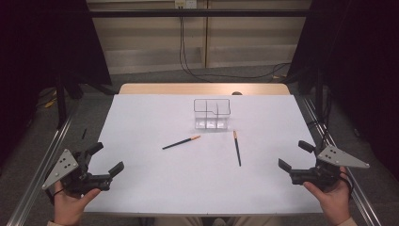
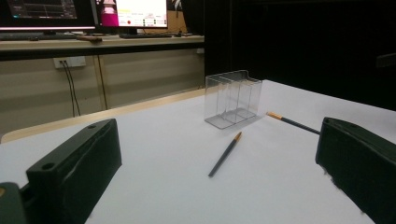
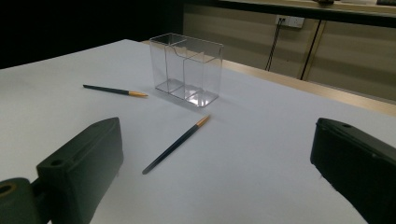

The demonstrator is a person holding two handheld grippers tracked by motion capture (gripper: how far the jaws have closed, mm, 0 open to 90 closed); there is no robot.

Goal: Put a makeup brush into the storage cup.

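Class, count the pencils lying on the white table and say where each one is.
2. One pencil lies left of centre, in front of the clear holder; the other pencil lies right of centre, nearer the right gripper. The holder looks empty.

A lab recording bay: ahead of the left gripper (image 2: 219, 186), lit monitors (image 2: 84, 11) sit on a long bench (image 2: 93, 44); black curtains (image 1: 362, 70), floor rails (image 1: 44, 160) and trailing cables (image 1: 188, 66) ring the white-topped table (image 1: 155, 188).
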